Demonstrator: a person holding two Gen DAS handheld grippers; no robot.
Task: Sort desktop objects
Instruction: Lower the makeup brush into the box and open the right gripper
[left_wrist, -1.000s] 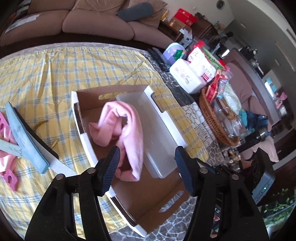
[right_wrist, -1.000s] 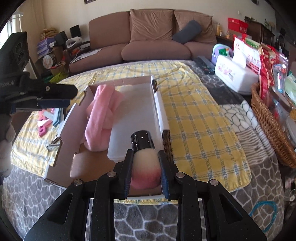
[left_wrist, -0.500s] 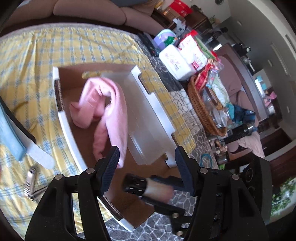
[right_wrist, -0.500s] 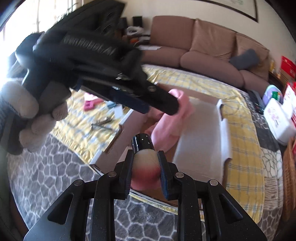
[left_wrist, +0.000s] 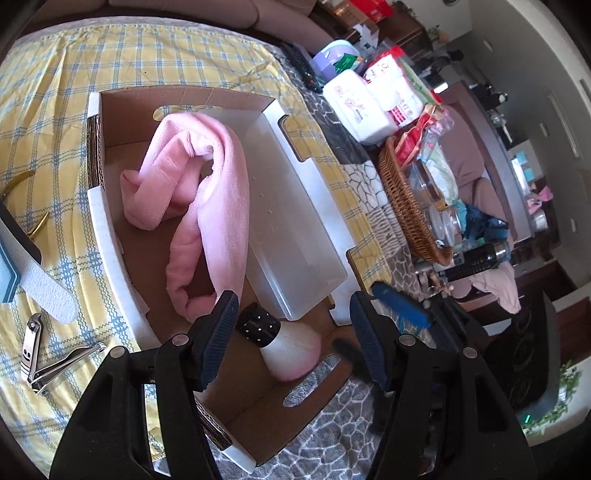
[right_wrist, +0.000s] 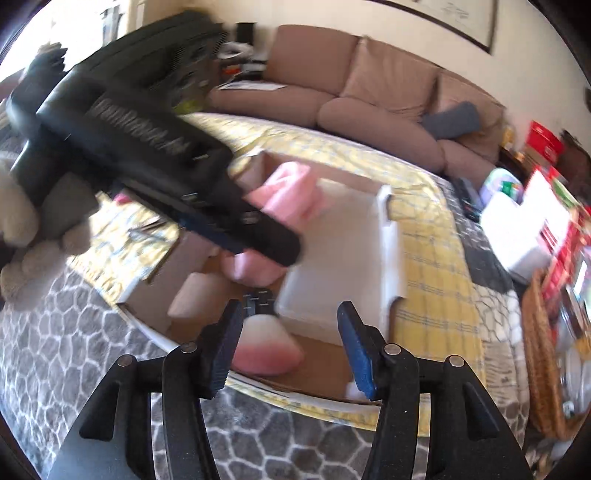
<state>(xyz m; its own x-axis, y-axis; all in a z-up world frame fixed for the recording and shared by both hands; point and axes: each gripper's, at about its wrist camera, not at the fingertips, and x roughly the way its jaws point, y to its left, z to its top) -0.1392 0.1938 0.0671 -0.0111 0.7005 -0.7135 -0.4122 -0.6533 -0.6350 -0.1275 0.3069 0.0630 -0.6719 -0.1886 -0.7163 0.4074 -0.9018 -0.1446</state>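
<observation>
A cardboard box (left_wrist: 99, 206) on the yellow checked cloth holds a pink towel (left_wrist: 207, 192) and a translucent plastic tray (left_wrist: 291, 221). A makeup brush (left_wrist: 280, 339), black-handled with white-pink bristles, lies on the box floor at the near end. My right gripper (right_wrist: 290, 308) hovers just above the brush (right_wrist: 264, 347); its jaws are opening and the pads are off the bristles. One blue finger of it (left_wrist: 400, 307) shows in the left wrist view. My left gripper (left_wrist: 291, 299) stands open over the same end of the box, holding nothing.
A nail clipper (left_wrist: 37, 354) and a nail file (left_wrist: 40, 280) lie on the cloth left of the box. A wicker basket (left_wrist: 402, 206) and a wipes pack (left_wrist: 358, 107) crowd the right side. A brown sofa (right_wrist: 369, 96) stands behind.
My right gripper carried the brush over the box's near end and let go; the brush now rests on the box floor. My left gripper sank closer to the box.
</observation>
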